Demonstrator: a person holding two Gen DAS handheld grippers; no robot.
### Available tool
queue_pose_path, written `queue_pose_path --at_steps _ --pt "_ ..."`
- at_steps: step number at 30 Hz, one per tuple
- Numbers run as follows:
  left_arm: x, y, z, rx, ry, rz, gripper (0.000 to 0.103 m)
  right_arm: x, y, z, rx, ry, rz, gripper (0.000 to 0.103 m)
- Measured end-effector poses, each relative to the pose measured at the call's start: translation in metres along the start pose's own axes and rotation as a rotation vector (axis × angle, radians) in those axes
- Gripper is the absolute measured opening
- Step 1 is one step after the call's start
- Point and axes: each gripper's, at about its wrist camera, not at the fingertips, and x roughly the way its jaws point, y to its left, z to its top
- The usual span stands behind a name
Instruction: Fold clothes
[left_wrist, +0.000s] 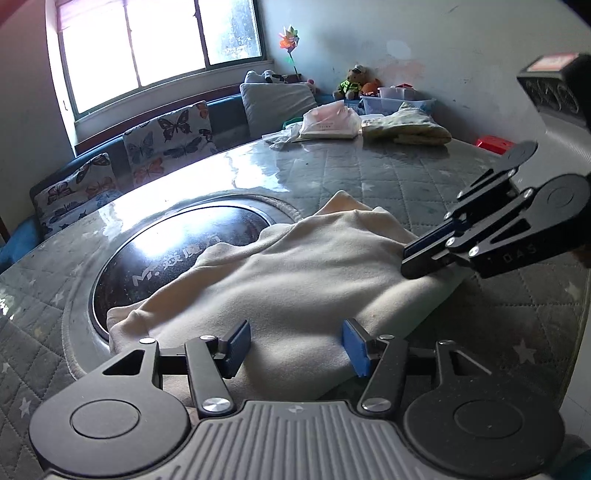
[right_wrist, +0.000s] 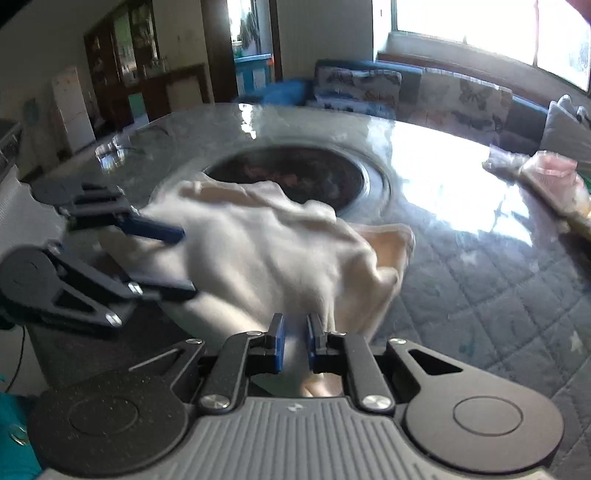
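Observation:
A cream garment (left_wrist: 295, 273) lies bunched on the round quilted table (left_wrist: 369, 173), partly over the dark glass centre (left_wrist: 177, 240). My left gripper (left_wrist: 295, 345) is open, its blue pads either side of the garment's near edge. My right gripper (right_wrist: 295, 341) is shut on a fold of the garment (right_wrist: 266, 243) and lifts it slightly. The right gripper shows in the left wrist view (left_wrist: 428, 254) at the garment's right edge. The left gripper shows in the right wrist view (right_wrist: 181, 258), open at the cloth's left side.
Folded yellow-patterned clothes (left_wrist: 406, 127) and a plastic bag (left_wrist: 328, 122) lie at the table's far side. Butterfly cushions (left_wrist: 170, 136) line a sofa under the window. A red box (left_wrist: 493, 143) and a plastic bin (left_wrist: 391, 99) sit beyond.

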Motion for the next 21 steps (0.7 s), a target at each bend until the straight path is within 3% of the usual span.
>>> queue_pose_path --at_steps 15,21 --pt "-0.013 0.023 -0.009 -0.112 0.023 -0.007 0.068 0.01 -0.006 0.021 0.031 -0.046 -0.063 0.011" --pt "-0.028 0.039 -0.017 -0.172 0.025 -0.012 0.069 0.017 -0.01 0.02 0.033 -0.011 -0.101 0.015"
